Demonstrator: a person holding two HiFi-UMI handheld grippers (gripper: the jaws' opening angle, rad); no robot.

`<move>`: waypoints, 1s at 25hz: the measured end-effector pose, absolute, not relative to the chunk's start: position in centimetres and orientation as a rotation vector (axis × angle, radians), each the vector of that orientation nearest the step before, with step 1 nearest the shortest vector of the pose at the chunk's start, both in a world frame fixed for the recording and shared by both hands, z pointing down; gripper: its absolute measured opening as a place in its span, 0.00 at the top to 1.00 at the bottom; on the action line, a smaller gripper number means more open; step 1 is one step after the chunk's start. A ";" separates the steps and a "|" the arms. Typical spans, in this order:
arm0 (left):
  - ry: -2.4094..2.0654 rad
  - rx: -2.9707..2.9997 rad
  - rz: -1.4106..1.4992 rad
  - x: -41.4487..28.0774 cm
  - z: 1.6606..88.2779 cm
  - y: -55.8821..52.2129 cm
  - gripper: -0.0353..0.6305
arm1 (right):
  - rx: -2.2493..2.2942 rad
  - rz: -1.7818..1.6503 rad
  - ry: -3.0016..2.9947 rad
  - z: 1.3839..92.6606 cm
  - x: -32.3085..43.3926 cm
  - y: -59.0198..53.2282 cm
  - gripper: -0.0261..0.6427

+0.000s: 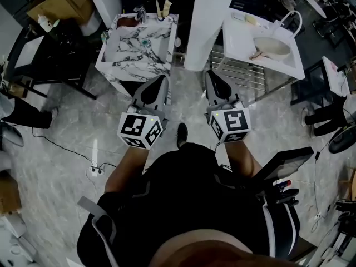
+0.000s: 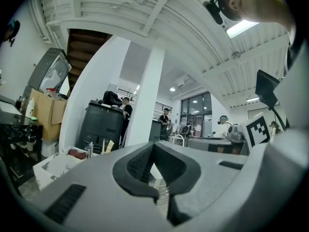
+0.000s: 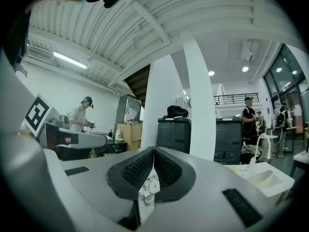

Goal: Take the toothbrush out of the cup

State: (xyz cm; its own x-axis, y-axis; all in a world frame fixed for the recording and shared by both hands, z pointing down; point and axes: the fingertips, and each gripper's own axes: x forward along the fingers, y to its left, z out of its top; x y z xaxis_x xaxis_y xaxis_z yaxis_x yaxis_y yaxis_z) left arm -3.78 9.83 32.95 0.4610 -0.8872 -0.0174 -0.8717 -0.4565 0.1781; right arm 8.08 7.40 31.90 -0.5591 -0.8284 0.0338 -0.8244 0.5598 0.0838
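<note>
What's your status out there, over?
Left gripper, right gripper: shut, empty. Cup on sink ahead, untouched. Pillar beside sink.

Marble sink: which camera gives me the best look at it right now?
The head view: the marble sink shows nearly whole from above, with the faucet at its back edge. The left gripper view catches only its top, low at the left, past that hand-held gripper. The right gripper view shows just a marbled sliver below its jaws.

Head view steeply down, gripper views level, marble sink (image 1: 130,65) shared
</note>
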 end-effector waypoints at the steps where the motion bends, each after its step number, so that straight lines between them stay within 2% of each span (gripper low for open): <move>1: -1.550 2.556 -0.156 -3.8 33.0 9.0 0.95 | 1.438 -0.083 -2.713 31.9 8.1 6.5 0.93; 25: -1.712 2.478 0.042 -3.3 33.4 -7.8 0.95 | 1.512 0.035 -2.799 32.2 11.5 -11.1 0.93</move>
State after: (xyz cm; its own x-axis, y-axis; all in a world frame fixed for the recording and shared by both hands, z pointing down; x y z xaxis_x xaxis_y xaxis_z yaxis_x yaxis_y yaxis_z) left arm -3.32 -7.77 33.41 0.3563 -0.9294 0.0962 -0.9330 -0.3483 0.0905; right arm 11.54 -11.11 32.15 -0.5478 -0.8362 -0.0244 -0.8354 0.5484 -0.0383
